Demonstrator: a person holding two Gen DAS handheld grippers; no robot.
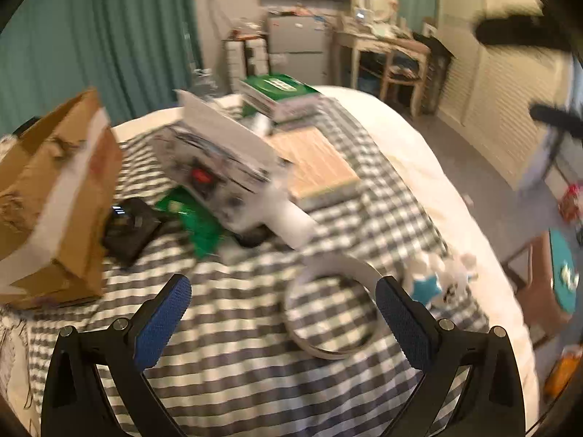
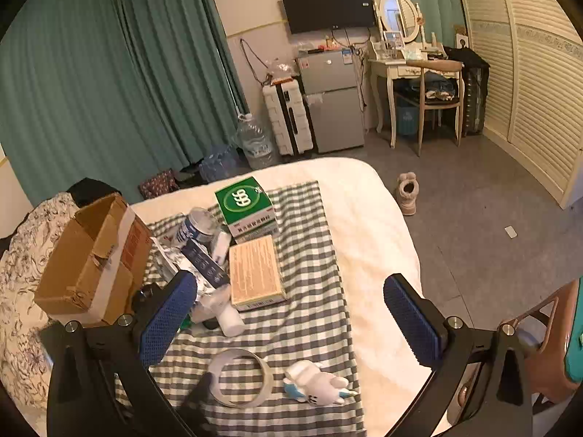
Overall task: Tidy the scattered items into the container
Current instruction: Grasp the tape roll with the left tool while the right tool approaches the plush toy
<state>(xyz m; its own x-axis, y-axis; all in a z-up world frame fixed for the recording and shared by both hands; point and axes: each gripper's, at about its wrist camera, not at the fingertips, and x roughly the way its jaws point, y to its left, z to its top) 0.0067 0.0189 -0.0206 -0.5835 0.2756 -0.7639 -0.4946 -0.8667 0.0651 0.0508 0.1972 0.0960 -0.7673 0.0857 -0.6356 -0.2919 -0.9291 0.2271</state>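
An open cardboard box [image 2: 91, 258] stands at the left of the checked cloth [image 2: 313, 313]; it also shows in the left wrist view [image 1: 54, 200]. A tape roll [image 1: 329, 313] lies just ahead of my open, empty left gripper [image 1: 282, 322], near its right finger. In the right wrist view the tape roll [image 2: 242, 377] and a white plush toy [image 2: 317, 388] lie below my open, empty right gripper [image 2: 291, 317]. A green box [image 2: 246, 205], a tan box [image 2: 255, 273], a can [image 2: 196, 225] and a white tube [image 2: 227, 315] are scattered behind.
The cloth lies on a white bed [image 2: 375, 236] whose edge drops to the grey floor on the right. A floral blanket [image 2: 18, 291] lies left of the cardboard box. A wooden chair [image 2: 543, 346] stands at the bed's right. The left wrist view is motion-blurred.
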